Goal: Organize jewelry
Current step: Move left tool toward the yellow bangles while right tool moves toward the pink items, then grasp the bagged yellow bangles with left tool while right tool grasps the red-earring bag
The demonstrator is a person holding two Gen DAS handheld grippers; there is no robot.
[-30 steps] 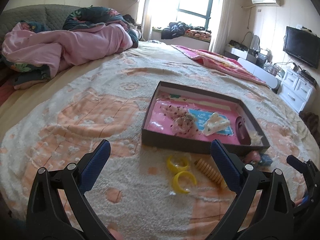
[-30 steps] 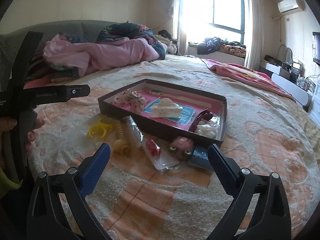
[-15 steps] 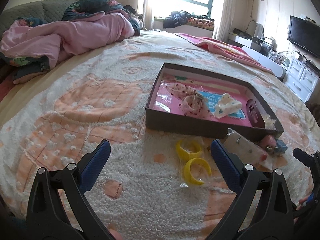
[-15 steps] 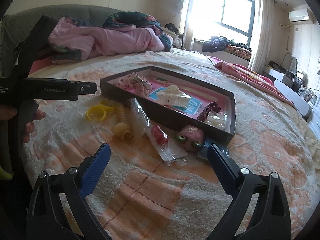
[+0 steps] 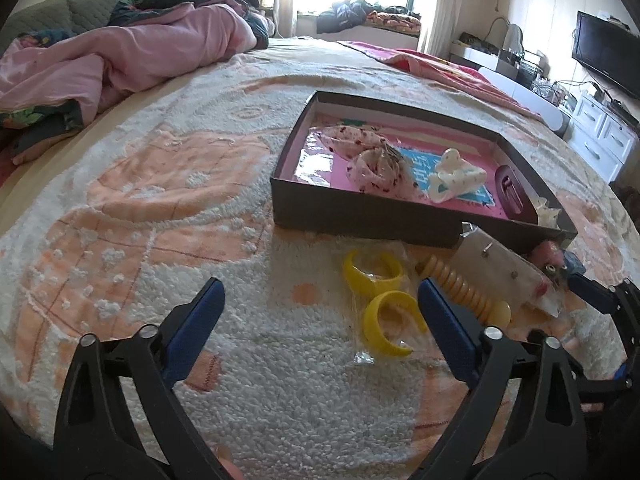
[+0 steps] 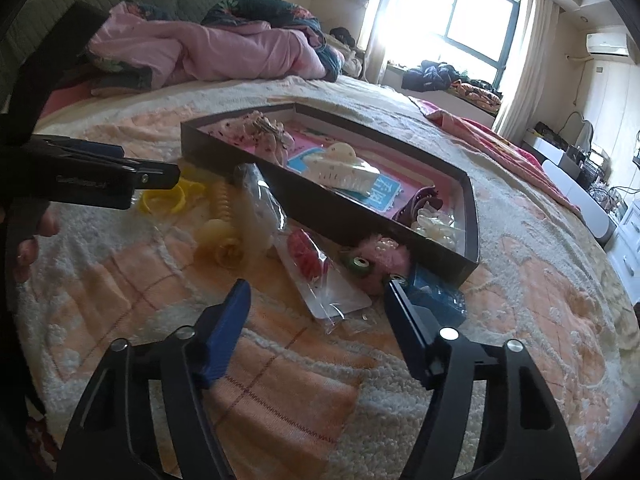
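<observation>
Packets lie ahead of both my claws, on the bed just in front of the dark tray (image 5: 360,216). My right claw (image 6: 316,312) is nearer the clear packet with the red piece (image 6: 316,276), whose long axis runs away from me toward the tray; its near end sits just ahead, between the closing jaws, not yet pinched. My left claw (image 5: 320,312) is wide, closing slightly, empty, with the yellow bangles (image 5: 384,300) just beyond its right finger.
</observation>
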